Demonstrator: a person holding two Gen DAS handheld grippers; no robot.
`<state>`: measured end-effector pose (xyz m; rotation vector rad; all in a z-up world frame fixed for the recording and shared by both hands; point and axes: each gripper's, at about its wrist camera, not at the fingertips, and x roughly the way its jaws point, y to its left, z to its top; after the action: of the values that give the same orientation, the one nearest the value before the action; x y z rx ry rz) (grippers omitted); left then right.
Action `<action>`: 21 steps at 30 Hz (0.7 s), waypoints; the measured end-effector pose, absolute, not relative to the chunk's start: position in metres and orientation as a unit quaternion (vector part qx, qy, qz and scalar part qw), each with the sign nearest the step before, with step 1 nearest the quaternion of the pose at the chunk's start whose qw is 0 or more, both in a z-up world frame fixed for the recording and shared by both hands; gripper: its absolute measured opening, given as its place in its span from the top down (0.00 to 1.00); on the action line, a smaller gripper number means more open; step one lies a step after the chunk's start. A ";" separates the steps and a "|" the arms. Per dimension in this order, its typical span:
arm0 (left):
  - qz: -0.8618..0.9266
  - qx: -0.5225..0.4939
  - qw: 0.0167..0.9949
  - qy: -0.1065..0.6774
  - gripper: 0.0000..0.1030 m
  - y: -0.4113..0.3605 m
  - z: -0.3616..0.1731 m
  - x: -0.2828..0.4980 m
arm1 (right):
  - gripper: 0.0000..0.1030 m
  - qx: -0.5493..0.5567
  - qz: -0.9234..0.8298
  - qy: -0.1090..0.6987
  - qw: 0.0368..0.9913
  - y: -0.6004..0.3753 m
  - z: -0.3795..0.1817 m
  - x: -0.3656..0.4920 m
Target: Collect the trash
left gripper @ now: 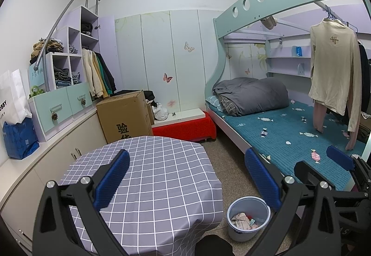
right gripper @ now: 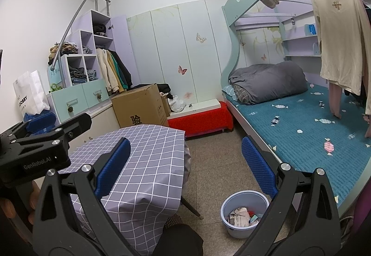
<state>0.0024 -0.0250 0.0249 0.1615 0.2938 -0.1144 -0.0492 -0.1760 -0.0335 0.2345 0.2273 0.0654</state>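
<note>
A pale blue waste bin (left gripper: 248, 219) (right gripper: 244, 214) stands on the floor between the table and the bed, holding crumpled paper and wrappers (right gripper: 241, 215). My left gripper (left gripper: 187, 177) is open and empty, held above the round table (left gripper: 148, 163) with its grey checked cloth. My right gripper (right gripper: 185, 165) is also open and empty, over the table's right edge (right gripper: 162, 140) and the floor. The right gripper's blue pad and black frame show at the right of the left wrist view (left gripper: 339, 158). The left gripper's body fills the left of the right wrist view (right gripper: 44, 137). No loose trash shows on the cloth.
A cardboard box (left gripper: 125, 114) and a red-covered low bench (left gripper: 185, 127) stand behind the table. A bunk bed with a teal mattress (left gripper: 289, 131) runs along the right, clothes hanging over it (left gripper: 334, 70). Cabinets and shelves line the left wall (left gripper: 67, 98). A person's dark knee (right gripper: 180, 237) is below.
</note>
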 end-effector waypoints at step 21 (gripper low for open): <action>-0.057 0.081 0.984 0.147 0.05 -0.024 0.024 0.003 | 0.08 0.120 0.032 0.115 0.986 -0.175 -0.035 -0.049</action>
<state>0.0029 -0.0237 0.0236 0.1624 0.2958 -0.1148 -0.0492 -0.1751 -0.0353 0.2411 0.2319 0.0648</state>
